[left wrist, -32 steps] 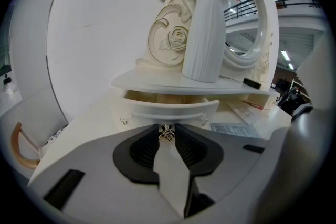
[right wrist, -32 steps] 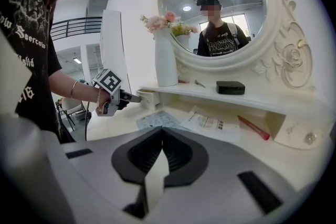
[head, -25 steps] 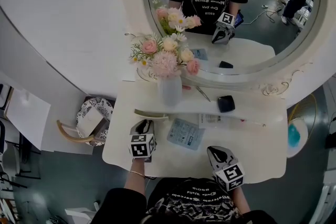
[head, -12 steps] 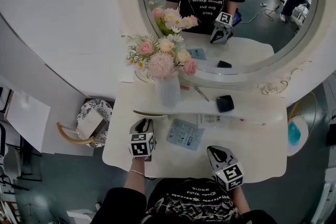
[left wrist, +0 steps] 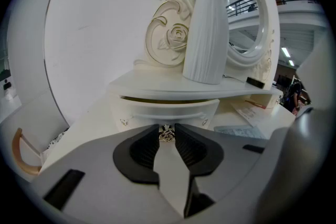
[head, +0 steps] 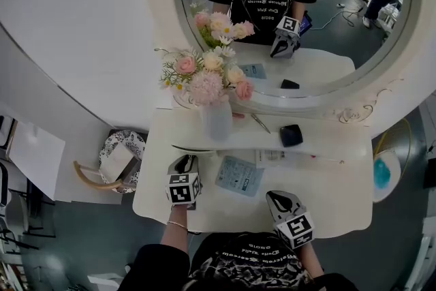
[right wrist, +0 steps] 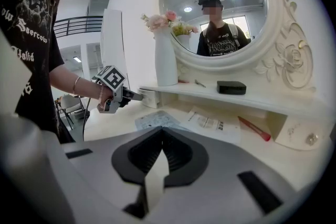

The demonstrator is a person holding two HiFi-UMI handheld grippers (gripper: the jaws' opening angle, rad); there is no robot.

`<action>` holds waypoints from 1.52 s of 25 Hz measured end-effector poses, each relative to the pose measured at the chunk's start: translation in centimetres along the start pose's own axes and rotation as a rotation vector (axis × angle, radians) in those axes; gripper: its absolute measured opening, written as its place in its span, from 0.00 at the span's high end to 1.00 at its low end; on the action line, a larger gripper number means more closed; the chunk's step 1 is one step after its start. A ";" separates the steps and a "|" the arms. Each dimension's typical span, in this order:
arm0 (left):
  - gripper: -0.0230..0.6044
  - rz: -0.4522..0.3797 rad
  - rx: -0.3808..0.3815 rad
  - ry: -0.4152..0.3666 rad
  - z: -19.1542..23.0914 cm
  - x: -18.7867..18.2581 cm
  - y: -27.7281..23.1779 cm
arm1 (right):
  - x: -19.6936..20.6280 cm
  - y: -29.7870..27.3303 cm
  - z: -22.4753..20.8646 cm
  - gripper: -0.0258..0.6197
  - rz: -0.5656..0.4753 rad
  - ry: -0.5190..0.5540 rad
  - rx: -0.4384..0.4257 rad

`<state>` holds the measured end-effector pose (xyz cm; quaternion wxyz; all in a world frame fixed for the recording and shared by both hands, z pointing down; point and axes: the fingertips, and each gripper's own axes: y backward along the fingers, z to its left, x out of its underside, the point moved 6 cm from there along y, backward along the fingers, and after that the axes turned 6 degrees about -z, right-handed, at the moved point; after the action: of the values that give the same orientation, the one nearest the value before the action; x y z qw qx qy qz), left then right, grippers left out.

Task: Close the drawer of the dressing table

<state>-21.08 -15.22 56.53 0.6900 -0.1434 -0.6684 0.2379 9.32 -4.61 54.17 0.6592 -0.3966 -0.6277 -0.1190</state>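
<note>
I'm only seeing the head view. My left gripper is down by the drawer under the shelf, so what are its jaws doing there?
Observer: In the left gripper view, the left gripper has its jaws closed on the small metal knob at the middle of the drawer front.
Operator: Is that drawer fully in?
Observer: No. Its front stands out from under the shelf, with a dark gap showing along its top edge.
Operator: And my right gripper, is it holding anything?
Observer: No. The right gripper view shows the right gripper with its jaws together and nothing between them.
</note>
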 end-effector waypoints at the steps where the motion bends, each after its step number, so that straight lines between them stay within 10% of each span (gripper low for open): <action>1: 0.80 0.000 0.000 0.000 0.0 0.0 0.0 | 0.0 0.0 0.0 0.94 0.000 0.000 -0.001; 38: 0.80 0.000 0.004 -0.011 0.1 -0.5 -0.7 | 0.2 -0.3 -0.1 0.94 0.005 -0.012 0.006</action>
<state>-21.13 -16.05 56.46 0.6868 -0.1404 -0.6716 0.2399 9.23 -4.81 54.50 0.6569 -0.3969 -0.6310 -0.1130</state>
